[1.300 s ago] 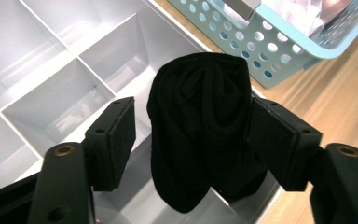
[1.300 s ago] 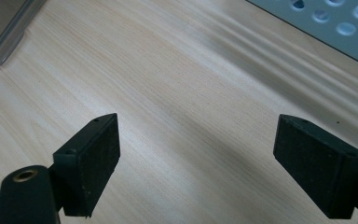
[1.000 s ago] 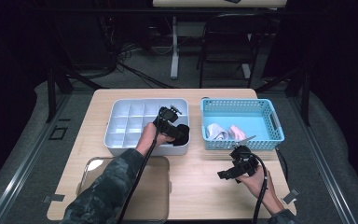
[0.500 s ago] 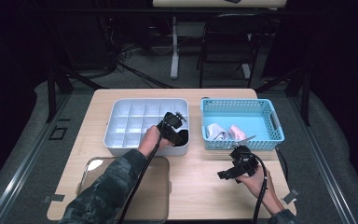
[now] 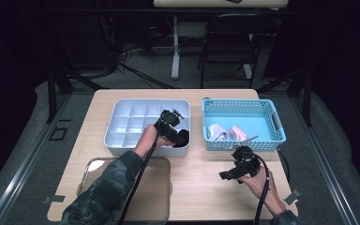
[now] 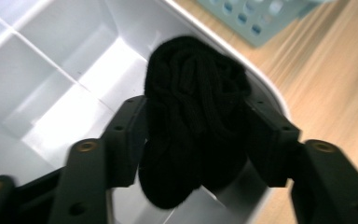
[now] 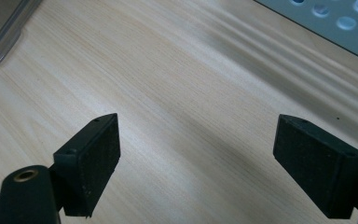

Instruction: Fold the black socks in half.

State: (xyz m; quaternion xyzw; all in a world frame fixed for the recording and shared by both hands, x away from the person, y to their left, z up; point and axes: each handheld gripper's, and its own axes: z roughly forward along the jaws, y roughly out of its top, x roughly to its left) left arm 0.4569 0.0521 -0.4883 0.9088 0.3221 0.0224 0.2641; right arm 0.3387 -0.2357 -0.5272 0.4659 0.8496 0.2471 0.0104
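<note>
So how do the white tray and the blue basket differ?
The white tray has solid walls and is split into many compartments; the blue basket has perforated sides and one open space. The tray holds a black sock bundle in its near right corner; the basket holds pale rolled cloths. Both sit on the wooden table.

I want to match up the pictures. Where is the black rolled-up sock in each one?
High view: the black sock sits in the near right corner compartment of the white divided tray, at the left gripper.
Left gripper view: the sock is in the middle, between the gripper's jaws, over that tray corner.
Right gripper view: not in it.
Shared landmark: the blue basket.
</note>
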